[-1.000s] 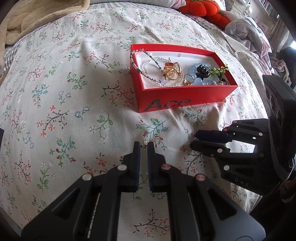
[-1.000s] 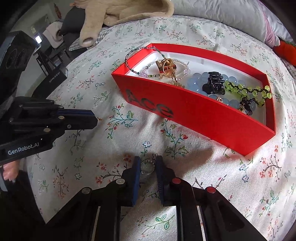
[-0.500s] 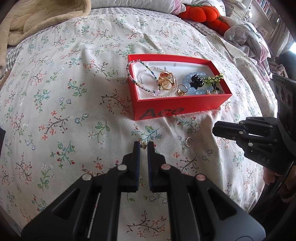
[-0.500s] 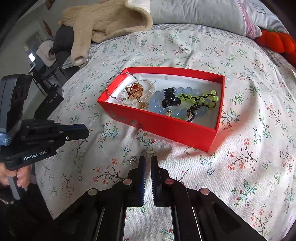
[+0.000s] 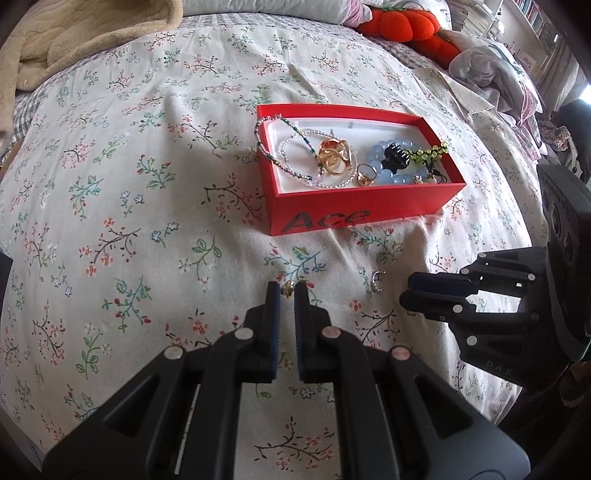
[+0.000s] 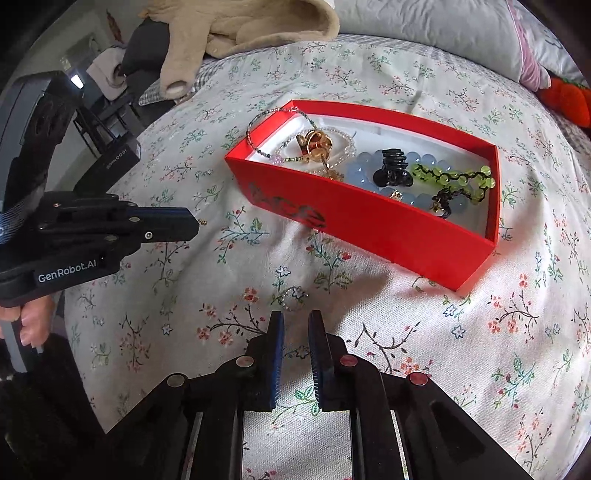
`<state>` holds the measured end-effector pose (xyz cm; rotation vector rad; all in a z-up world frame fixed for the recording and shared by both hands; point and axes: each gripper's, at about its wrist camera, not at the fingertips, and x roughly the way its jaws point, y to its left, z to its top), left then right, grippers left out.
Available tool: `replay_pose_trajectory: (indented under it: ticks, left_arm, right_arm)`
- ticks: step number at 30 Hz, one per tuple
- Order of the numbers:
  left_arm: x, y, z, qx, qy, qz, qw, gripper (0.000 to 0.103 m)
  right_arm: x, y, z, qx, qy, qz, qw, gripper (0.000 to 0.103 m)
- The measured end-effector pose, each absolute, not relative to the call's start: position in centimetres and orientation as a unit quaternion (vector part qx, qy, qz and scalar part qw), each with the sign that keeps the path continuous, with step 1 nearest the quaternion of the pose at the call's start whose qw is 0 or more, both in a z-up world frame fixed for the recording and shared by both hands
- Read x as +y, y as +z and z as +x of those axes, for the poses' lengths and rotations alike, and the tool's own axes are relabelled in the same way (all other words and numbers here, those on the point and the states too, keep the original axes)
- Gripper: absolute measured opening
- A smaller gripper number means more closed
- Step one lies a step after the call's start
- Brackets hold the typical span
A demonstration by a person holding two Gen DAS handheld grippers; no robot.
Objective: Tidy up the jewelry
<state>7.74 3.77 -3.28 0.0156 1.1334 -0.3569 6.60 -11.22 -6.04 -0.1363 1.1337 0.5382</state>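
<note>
A red "Ace" box (image 5: pixel 354 218) (image 6: pixel 369 236) on the floral bedspread holds bead bracelets, gold rings, blue beads and a black hair claw. My left gripper (image 5: pixel 288 290) is shut on a small gold earring (image 5: pixel 288 284), held just above the bedspread in front of the box. A small silver ring (image 5: pixel 378 280) (image 6: pixel 293 297) lies loose on the bedspread. My right gripper (image 6: pixel 295 319) hovers just behind that ring, jaws slightly apart and empty; it also shows in the left wrist view (image 5: pixel 417 291).
A beige blanket (image 5: pixel 85 40) lies at the far left of the bed. An orange plush toy (image 5: pixel 402 27) and heaped clothes (image 5: pixel 491 70) lie at the far right. The left gripper's body (image 6: pixel 85 236) fills the right wrist view's left side.
My right gripper let go of the silver ring, pulled back, then came close to it again with jaws slightly apart. My left gripper stayed shut on the earring and rose a little.
</note>
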Motion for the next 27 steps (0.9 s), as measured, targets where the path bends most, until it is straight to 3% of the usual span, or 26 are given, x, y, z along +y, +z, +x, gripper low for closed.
replay_pose_trajectory:
  ticks: [2,5,6,16,20,23,27]
  left_arm:
    - [3.9,-3.3,7.7,0.535,-0.170,0.005,0.827,0.009]
    - [4.0,-3.3,7.8,0.537,-0.172,0.003,0.826,0.008]
    - [4.0,-3.3,7.8,0.537,-0.173,0.004,0.826,0.008]
    - [4.2,-3.7,7.9,0.540,-0.175,0.005,0.823,0.009]
    - [4.2,-3.6,8.1,0.541,-0.174,-0.001,0.823,0.009]
    - [4.2,-3.5,8.1,0.540,-0.175,-0.003,0.823,0.009]
    - [4.3,-3.6,8.2,0.540,-0.171,-0.002,0.824,0.009]
  right_arm:
    - [-10.9,-6.2,6.6,0.531,0.253,-0.071,0.805,0.019]
    - [-10.4,-6.1,6.6,0.526,0.260,-0.070,0.807,0.051]
    - [-10.1,-6.1,6.6,0.524,0.258,-0.078,0.808,0.051]
    - [-8.0,-7.2,7.2,0.516,0.237,-0.135,0.812,0.047]
    - [-7.7,-7.6,7.5,0.523,0.236,-0.137,0.808,0.028]
    - [-7.5,-7.8,7.5,0.525,0.242,-0.139,0.804,0.020]
    - [-7.7,-7.6,7.4,0.526,0.244,-0.129,0.804,0.018]
